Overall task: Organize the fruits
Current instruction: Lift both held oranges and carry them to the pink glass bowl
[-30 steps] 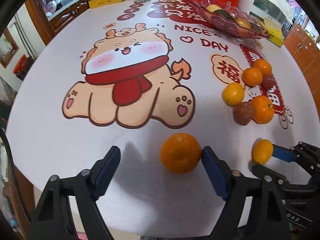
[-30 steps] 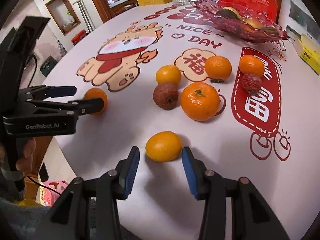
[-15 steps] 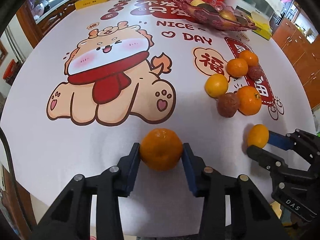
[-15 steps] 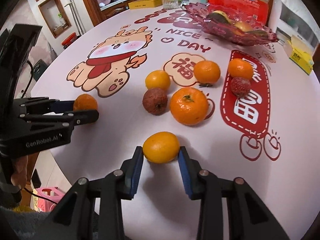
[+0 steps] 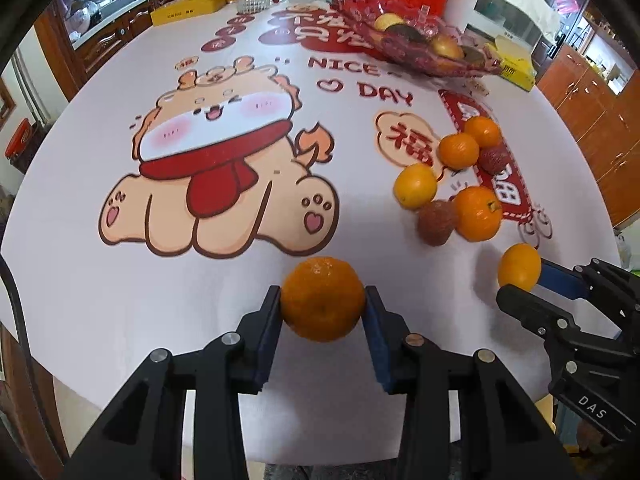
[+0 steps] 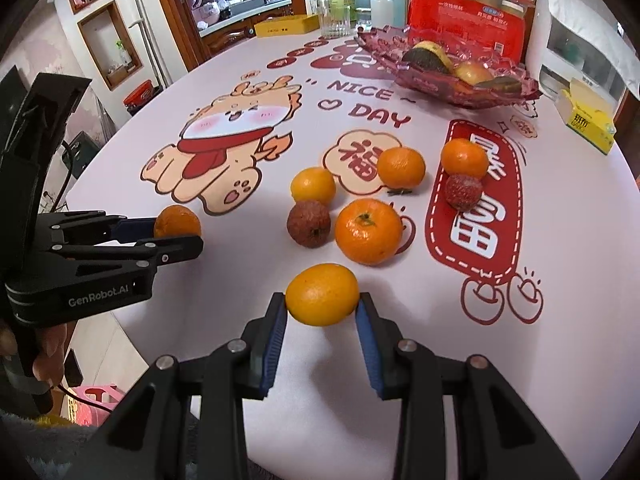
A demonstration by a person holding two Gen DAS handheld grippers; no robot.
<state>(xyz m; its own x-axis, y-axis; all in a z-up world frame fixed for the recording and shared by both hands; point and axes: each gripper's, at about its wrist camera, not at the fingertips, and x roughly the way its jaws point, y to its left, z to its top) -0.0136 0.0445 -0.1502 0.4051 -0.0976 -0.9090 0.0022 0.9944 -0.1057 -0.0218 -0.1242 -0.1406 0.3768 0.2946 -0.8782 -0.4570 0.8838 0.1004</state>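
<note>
At the near edge of the printed tablecloth (image 5: 120, 300), a mandarin (image 5: 322, 299) is clamped between the blue pads of the left gripper (image 5: 322, 316) — both pads pressed against its sides. Further right, a smaller yellow-orange fruit (image 6: 322, 294) is held the same way by the right gripper (image 6: 322, 312). Between and beyond them, loose oranges (image 6: 368, 231) and lychees (image 6: 309, 223) are clustered — well short of the red glass bowl (image 6: 448, 80).

A home dining room: ahead of the grippers, a round table (image 6: 560, 240) under a cartoon tablecloth (image 5: 216, 152) reading "NICE DAY", a pink glass fruit dish (image 6: 448, 68) at its far side, wooden cabinets (image 5: 592, 120) off to the right, kitchen shelves (image 6: 108, 40) far left.
</note>
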